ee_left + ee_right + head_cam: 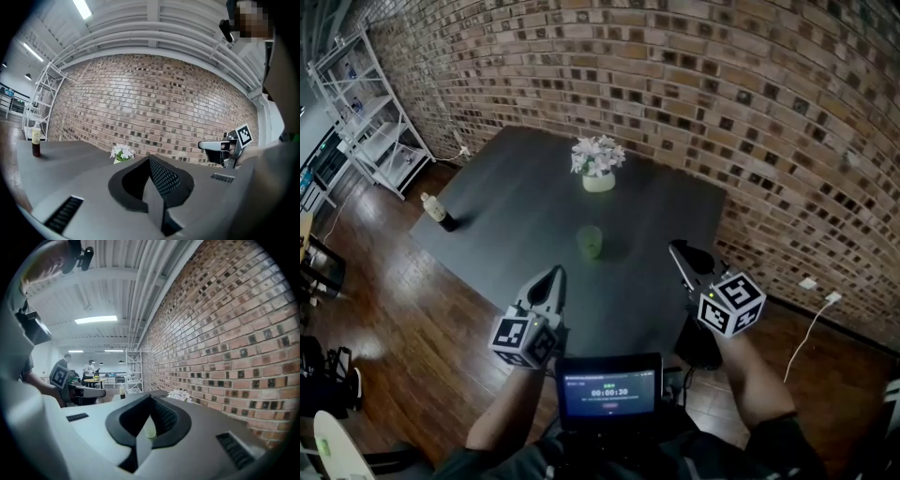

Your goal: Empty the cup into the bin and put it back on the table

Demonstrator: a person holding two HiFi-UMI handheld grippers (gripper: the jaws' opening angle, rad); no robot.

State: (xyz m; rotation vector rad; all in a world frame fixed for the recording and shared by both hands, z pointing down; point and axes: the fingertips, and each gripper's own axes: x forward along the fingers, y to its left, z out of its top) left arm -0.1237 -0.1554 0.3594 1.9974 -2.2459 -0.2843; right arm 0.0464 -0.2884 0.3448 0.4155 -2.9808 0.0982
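Cup upright on table, ahead of left gripper and right gripper; jaws together, holding nothing. Full or tipped out: can't tell. Avoid bumping.

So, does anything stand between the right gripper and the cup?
Nothing visible does. The cup stands alone on the table, ahead and to the left of the right gripper. The flowers stand beyond it, and the bottle is far off near the left edge.
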